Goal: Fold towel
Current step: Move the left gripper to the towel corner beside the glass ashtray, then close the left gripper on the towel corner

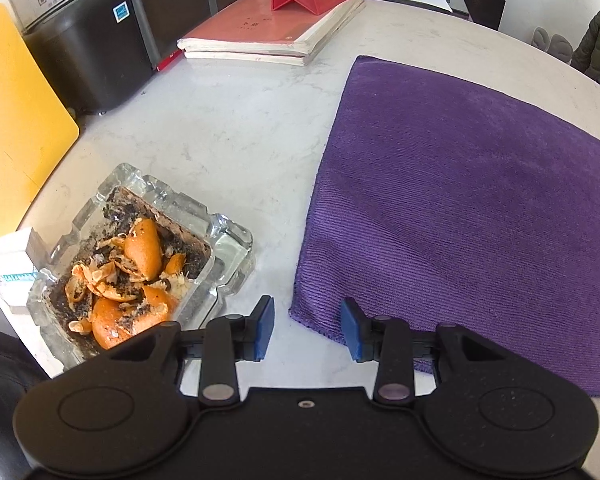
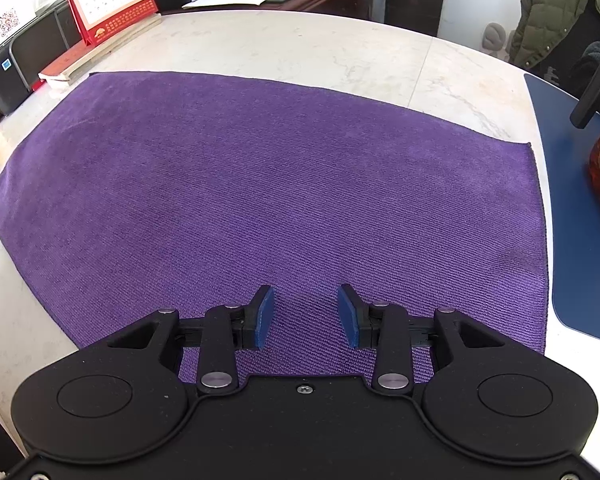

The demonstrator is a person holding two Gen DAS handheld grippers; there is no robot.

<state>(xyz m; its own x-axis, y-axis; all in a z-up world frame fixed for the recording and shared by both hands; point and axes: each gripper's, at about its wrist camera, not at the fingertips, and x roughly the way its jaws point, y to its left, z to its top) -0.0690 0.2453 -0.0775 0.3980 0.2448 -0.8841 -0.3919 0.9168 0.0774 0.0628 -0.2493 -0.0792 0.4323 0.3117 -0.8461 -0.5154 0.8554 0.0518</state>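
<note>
Currently, the ribbed purple microfibre towel [image 2: 260,184] is lying flat on the marble-patterned table [image 1: 220,128]. Left gripper [image 1: 307,330] is hovering at the towel's near left corner, blue pads apart, nothing clamped. Right gripper [image 2: 306,316] is hovering over the towel's near edge, pads likewise apart. Left of the towel, a square glass ashtray [image 1: 228,240] is holding orange peel [image 1: 144,248].

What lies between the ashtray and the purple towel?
Only bare marble table, seen in the left wrist view, between ashtray and towel.
</note>
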